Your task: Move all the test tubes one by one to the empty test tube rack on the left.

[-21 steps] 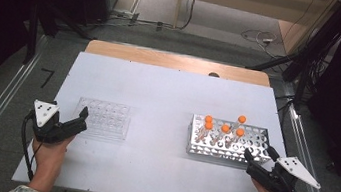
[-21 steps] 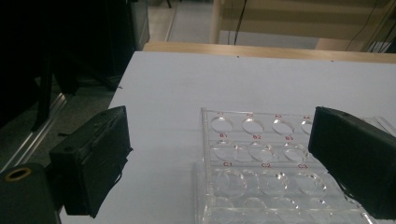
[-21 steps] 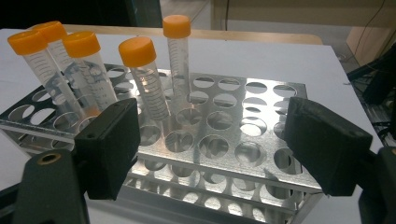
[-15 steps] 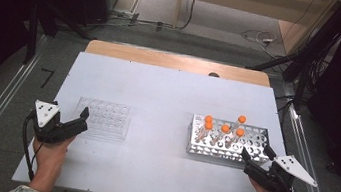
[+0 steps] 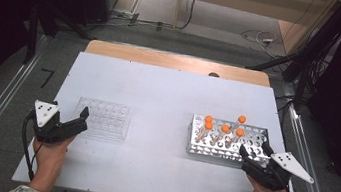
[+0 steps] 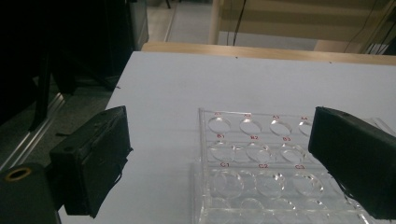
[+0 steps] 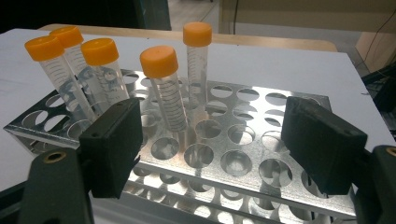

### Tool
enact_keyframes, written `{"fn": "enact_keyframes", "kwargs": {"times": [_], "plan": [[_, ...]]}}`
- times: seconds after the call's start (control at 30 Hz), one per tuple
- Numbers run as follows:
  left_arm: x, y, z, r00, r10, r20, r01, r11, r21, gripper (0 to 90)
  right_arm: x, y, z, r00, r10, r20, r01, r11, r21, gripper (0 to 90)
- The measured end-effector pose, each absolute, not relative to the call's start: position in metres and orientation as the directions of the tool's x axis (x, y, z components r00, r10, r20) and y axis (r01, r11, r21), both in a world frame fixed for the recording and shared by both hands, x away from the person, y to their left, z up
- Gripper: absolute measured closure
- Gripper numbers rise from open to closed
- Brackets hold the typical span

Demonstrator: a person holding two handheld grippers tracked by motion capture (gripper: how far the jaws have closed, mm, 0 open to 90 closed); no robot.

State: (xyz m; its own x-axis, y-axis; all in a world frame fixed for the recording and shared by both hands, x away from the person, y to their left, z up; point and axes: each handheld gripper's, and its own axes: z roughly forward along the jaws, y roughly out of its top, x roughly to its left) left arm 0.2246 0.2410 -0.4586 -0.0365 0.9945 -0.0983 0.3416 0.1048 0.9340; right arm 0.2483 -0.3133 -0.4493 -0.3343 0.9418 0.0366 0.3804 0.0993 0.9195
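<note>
The left tool (image 5: 80, 118) gapes wide beside the clear plate (image 5: 103, 118). The right tool (image 5: 253, 154), also wide and empty, faces the rack (image 5: 227, 140) of tubes (image 5: 224, 133).

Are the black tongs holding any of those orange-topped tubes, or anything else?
No, nothing is held. The left tongs stand open by the clear plastic well tray; the right tongs stand open before the shiny metal rack of orange-capped tubes.

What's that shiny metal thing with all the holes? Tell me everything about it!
It is a metal tube rack, silvery and shiny, with rows of round holes in two stacked plates. It sits flat on the right side of the white table. Five clear tubes with orange caps stand in it, leaning a little; the other holes are empty. The open right gripper hovers at its near right corner, gripping nothing.
</note>
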Motion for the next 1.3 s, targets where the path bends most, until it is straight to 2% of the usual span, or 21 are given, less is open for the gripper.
{"fn": "enact_keyframes", "kwargs": {"times": [0.27, 0.7, 1.07, 1.3], "plan": [[0.225, 0.240, -0.459, -0.035, 0.995, -0.092, 0.348, 0.098, 0.933, 5.7, 0.253, -0.307, -0.450, -0.344, 0.939, 0.023, 0.380, 0.117, 0.918, 19.4], [0.225, 0.240, -0.459, -0.038, 0.995, -0.090, 0.349, 0.098, 0.932, 5.7, 0.260, -0.297, -0.458, -0.368, 0.930, 0.009, 0.373, 0.138, 0.917, 25.0], [0.225, 0.240, -0.460, -0.038, 0.995, -0.094, 0.353, 0.102, 0.930, 5.7, 0.270, -0.292, -0.464, -0.376, 0.926, 0.024, 0.382, 0.132, 0.915, 33.5], [0.225, 0.241, -0.460, -0.041, 0.994, -0.100, 0.358, 0.108, 0.928, 5.7, 0.270, -0.290, -0.468, -0.379, 0.925, 0.035, 0.375, 0.119, 0.919, 45.4]]}}
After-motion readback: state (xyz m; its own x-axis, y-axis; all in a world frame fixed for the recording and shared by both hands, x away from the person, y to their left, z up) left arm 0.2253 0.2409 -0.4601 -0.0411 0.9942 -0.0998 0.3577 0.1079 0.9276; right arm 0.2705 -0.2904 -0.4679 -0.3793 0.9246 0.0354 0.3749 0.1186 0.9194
